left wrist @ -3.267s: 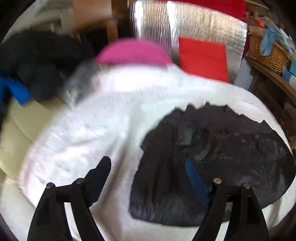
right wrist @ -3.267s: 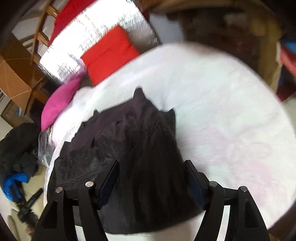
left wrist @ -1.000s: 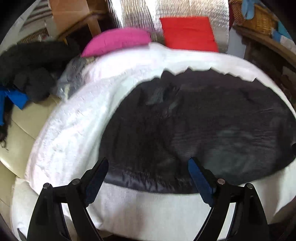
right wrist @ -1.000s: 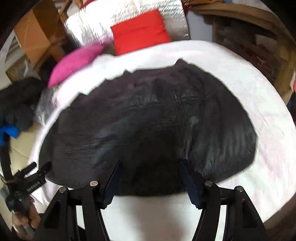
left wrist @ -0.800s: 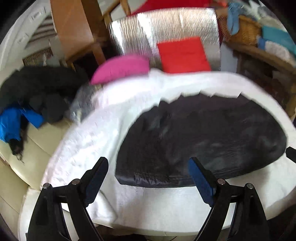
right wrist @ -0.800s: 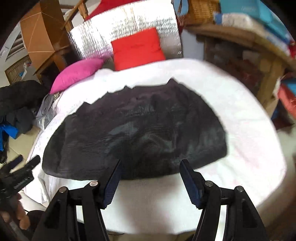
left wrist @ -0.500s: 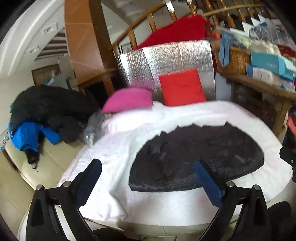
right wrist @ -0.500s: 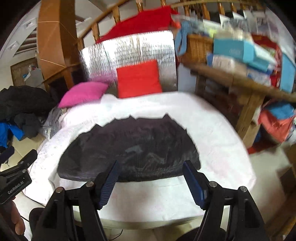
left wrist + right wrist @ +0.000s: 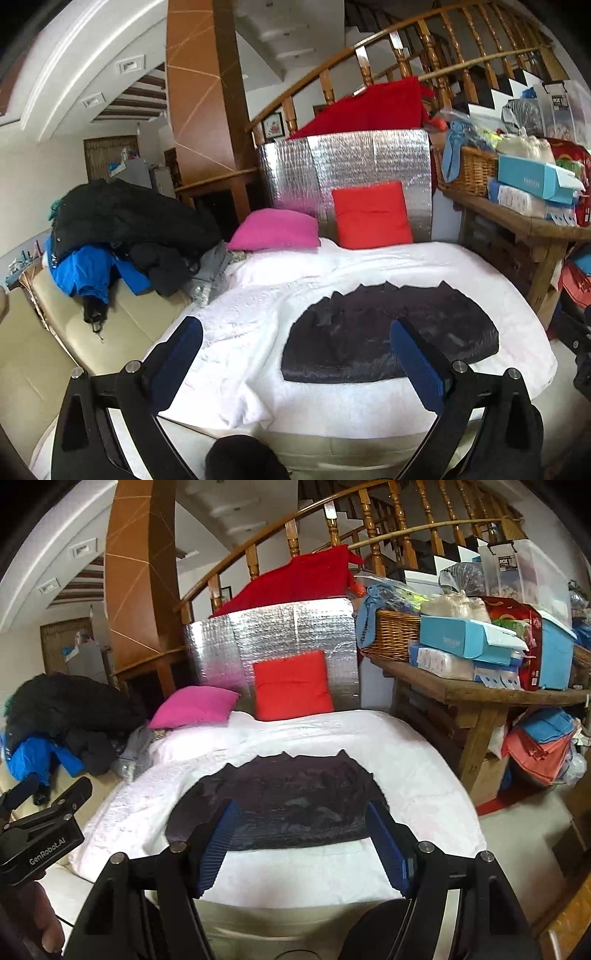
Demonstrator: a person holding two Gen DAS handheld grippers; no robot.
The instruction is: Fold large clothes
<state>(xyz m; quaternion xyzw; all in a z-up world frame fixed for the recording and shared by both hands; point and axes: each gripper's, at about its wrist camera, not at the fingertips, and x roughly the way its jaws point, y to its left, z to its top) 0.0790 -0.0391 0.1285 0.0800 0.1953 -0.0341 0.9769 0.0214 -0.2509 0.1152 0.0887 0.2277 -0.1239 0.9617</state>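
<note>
A black garment (image 9: pixel 388 339) lies folded flat in a wide low shape on the white cover (image 9: pixel 258 332) of the bed. It also shows in the right wrist view (image 9: pixel 280 805), on the same white cover (image 9: pixel 406 775). My left gripper (image 9: pixel 295 354) is open and empty, held back from the bed's near edge. My right gripper (image 9: pixel 303 838) is open and empty, also back from the near edge. The left gripper's body shows at the left edge of the right wrist view (image 9: pixel 40 834).
A pile of dark and blue clothes (image 9: pixel 110 236) lies on a cream sofa (image 9: pixel 37 350) at left. A pink cushion (image 9: pixel 277 230) and a red cushion (image 9: pixel 371 214) lean at the bed's head. A wooden table (image 9: pixel 480 698) loaded with boxes and a basket stands right.
Both grippers have pulled back and up from the garment, which now looks small and far. The garment lies still on the bed.
</note>
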